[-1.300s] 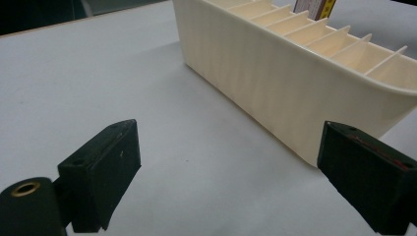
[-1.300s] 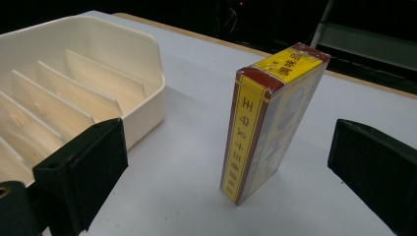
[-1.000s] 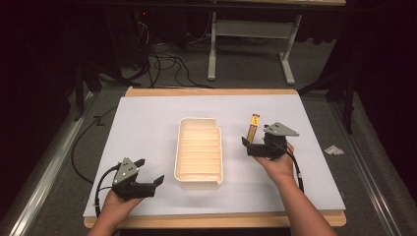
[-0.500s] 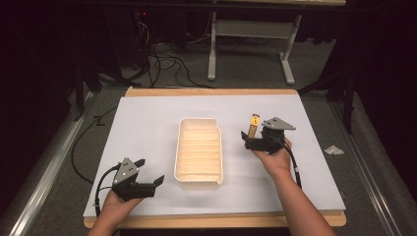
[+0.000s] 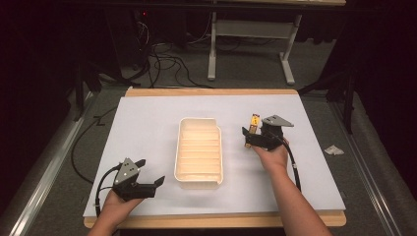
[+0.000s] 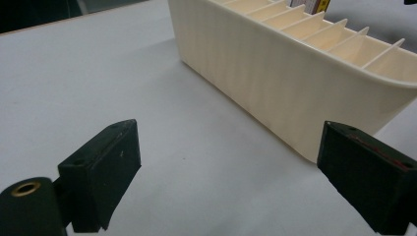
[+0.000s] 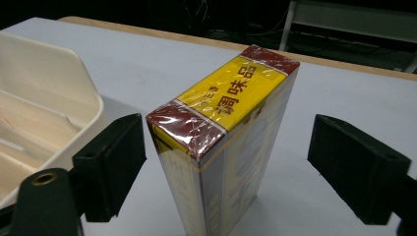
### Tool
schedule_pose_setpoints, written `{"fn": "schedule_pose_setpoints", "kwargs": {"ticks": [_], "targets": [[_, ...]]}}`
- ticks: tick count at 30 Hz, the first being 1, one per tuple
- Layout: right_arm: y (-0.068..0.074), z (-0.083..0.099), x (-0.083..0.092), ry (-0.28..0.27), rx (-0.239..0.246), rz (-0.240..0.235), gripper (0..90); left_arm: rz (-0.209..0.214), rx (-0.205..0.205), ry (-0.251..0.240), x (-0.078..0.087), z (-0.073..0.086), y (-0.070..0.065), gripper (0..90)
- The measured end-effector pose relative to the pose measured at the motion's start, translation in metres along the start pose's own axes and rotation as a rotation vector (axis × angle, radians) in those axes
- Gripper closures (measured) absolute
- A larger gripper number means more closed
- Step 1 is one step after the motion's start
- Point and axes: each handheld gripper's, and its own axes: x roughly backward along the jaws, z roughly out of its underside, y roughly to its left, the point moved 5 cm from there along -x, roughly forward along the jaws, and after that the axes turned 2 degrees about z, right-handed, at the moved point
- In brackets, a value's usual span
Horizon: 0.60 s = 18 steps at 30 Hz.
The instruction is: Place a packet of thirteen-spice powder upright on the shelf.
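Right of frame centre in the high view: right gripper (image 5: 251, 136) at a yellow-topped box (image 5: 254, 121) standing upright on the white table sheet (image 5: 147, 128), just right of the cream tray (image 5: 199, 150). Jaws just closing, box between them, left pad near, right pad clearly apart. Box base cut off. Lower left: left gripper (image 5: 150, 173), jaws wide apart, nothing between.
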Motion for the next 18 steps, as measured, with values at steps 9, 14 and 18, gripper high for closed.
{"fn": "schedule_pose_setpoints", "kwargs": {"ticks": [9,14,18], "targets": [[0.0056,-0.0015,0.0023,-0.031,-0.022,0.006,32.1,0.0,-0.004,0.004,-0.0001,0.0011,-0.0007,9.8],[0.0051,-0.0015,0.0044,-0.038,-0.002,0.015,41.3,0.001,-0.009,0.01,-0.0003,0.0022,-0.0008,9.8],[0.0028,-0.0023,0.0067,-0.041,0.002,0.034,48.1,0.001,-0.013,0.013,-0.0006,0.0029,-0.0009,9.8]]}}
